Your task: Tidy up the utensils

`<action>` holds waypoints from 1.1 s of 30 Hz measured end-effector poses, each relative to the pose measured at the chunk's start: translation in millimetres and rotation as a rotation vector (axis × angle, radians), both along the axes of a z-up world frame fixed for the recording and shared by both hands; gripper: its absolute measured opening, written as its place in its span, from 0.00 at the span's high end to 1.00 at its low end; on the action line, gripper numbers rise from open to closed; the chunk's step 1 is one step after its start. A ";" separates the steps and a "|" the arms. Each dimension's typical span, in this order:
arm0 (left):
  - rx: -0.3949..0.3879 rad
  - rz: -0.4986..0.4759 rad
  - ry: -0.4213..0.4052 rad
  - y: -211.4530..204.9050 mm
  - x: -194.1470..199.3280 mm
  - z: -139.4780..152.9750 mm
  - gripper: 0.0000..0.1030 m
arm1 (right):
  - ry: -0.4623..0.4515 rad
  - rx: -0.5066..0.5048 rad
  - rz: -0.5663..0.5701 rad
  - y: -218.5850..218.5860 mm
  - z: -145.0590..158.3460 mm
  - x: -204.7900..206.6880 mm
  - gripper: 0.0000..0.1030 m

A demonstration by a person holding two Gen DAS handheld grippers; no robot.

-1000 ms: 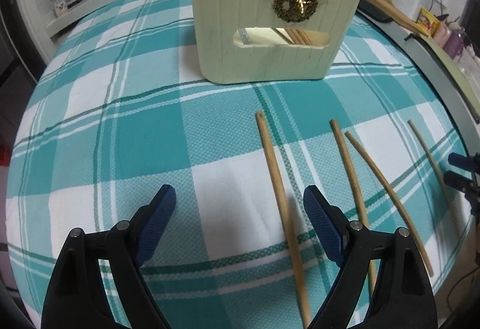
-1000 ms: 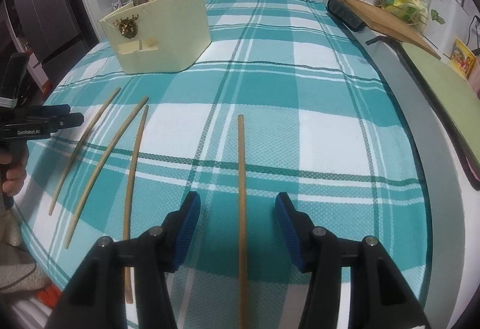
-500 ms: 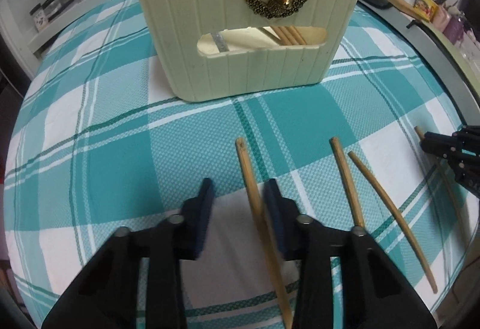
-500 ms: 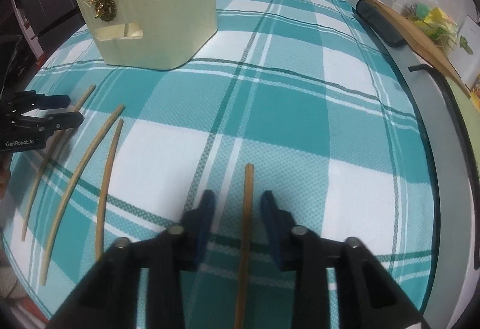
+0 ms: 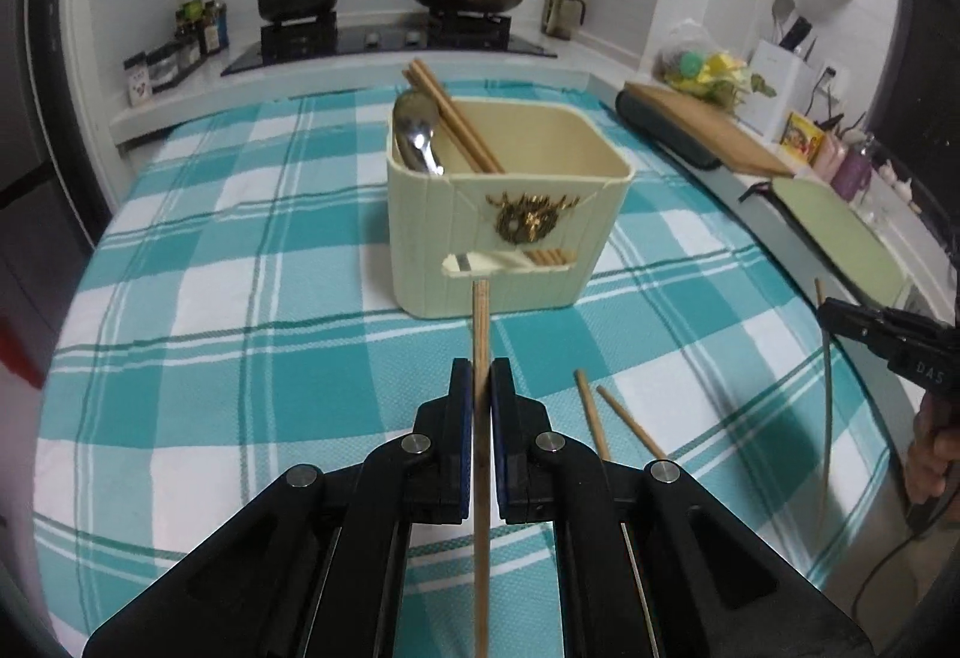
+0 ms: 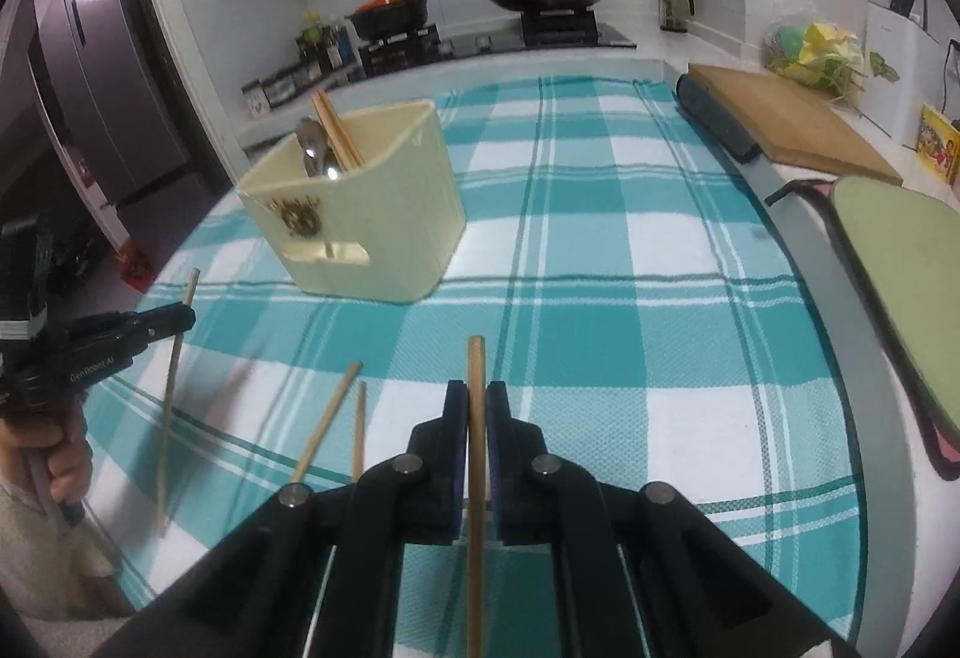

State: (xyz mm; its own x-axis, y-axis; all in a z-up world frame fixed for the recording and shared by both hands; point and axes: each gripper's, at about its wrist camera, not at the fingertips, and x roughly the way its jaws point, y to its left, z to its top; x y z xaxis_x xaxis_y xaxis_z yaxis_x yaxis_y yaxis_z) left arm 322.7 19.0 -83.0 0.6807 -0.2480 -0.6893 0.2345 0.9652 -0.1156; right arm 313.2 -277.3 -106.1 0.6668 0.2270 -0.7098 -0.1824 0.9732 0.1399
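My tabletop with the teal-and-white plaid cloth (image 5: pixel 210 298) takes up most of both views, with the stove and its 2 pans along the back wall. Sitting on the cloth is the cream ribbed plastic utensil holder with a gold stag emblem (image 5: pixel 432 238), and it's already got a metal spoon (image 5: pixel 417 141) and a bundle of brown wooden chopsticks (image 5: pixel 456 117) leaning in its left side.

Both my claws just finished closing and each is clamped on 1 stick. My left claw (image 5: pixel 480 394) is pinched tight on a long light wooden chopstick (image 5: pixel 480 322), held up off the cloth, its tip pointing at the holder's front slot. My right claw (image 6: pixel 477 412) grips another light wooden chopstick (image 6: pixel 475 364) the same way, pointing out over the cloth to the right of the holder.

2 loose wooden chopsticks (image 5: pixel 591 418) are lying on the cloth between the claws, close together, ends angled toward each other.
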 end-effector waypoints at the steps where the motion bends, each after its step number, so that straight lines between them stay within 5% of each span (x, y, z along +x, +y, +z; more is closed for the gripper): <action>1: -0.009 -0.001 -0.019 2.3 -6.5 7.2 0.96 | -0.024 0.002 0.002 1.5 9.1 -6.5 0.94; 17: -0.085 0.010 -0.165 13.6 -75.2 58.1 0.96 | -0.324 0.036 -0.003 16.1 82.4 -90.4 0.94; 26: -0.080 0.001 -0.162 13.2 -78.8 57.8 0.96 | -0.216 0.068 0.029 22.4 85.9 -87.6 0.94; 33: -0.100 -0.006 -0.180 15.4 -77.0 69.1 0.96 | -0.240 0.078 0.066 29.3 108.1 -87.3 0.94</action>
State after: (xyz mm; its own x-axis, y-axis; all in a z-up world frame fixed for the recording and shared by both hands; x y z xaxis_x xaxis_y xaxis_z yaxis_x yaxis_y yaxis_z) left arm 245.8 34.3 -13.9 0.7887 -0.3139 -0.5286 0.2659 0.9494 -0.1670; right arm 225.9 -247.9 2.0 0.7959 0.3236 -0.5117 -0.2824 0.9460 0.1590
